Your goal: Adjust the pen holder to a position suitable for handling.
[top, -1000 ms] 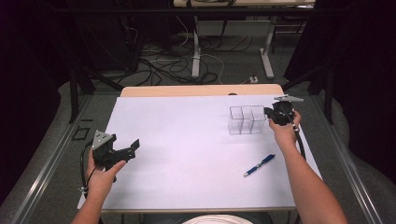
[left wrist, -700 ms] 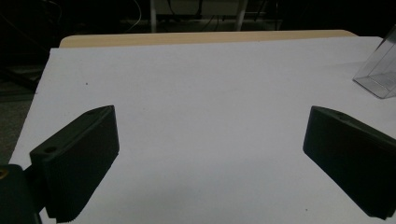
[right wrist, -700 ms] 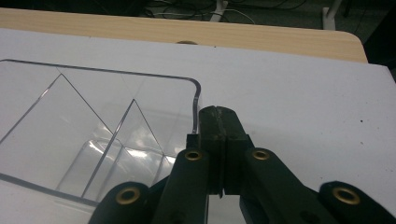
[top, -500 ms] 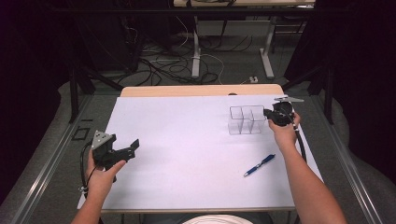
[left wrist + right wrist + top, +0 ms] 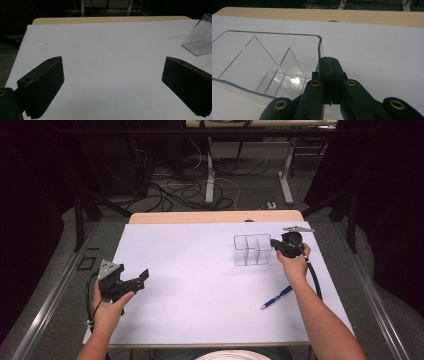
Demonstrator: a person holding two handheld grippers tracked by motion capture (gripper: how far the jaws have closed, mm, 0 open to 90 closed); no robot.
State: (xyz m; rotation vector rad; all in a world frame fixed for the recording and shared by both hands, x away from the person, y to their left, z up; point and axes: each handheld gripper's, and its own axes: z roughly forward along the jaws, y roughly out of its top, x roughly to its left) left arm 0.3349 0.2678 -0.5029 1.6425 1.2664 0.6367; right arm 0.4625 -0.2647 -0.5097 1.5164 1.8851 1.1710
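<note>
A clear plastic box point(image 5: 252, 250) with inner dividers stands on the white table top point(image 5: 200, 290), right of the middle. My right gripper point(image 5: 278, 243) is shut and lies against the outside of the box's right wall. In the right gripper view the closed jaws point(image 5: 330, 62) sit just right of that wall of the box point(image 5: 262, 57), with nothing between them. A blue pen point(image 5: 276, 297) lies nearer the person, beside the right forearm. My left gripper point(image 5: 140, 279) hovers open at the table's left front; its view has the gripper point(image 5: 112, 85) over bare white surface and the box point(image 5: 200, 37) far right.
The white sheet covers a wooden table whose far edge point(image 5: 215, 216) shows as a tan strip. Beyond it are a dark floor, cables point(image 5: 170, 190) and table legs. A metal rail point(image 5: 50, 300) runs along the table's left side.
The right gripper has shifted left, and the clear box has slid left along with it. The left gripper has stayed where it was.
</note>
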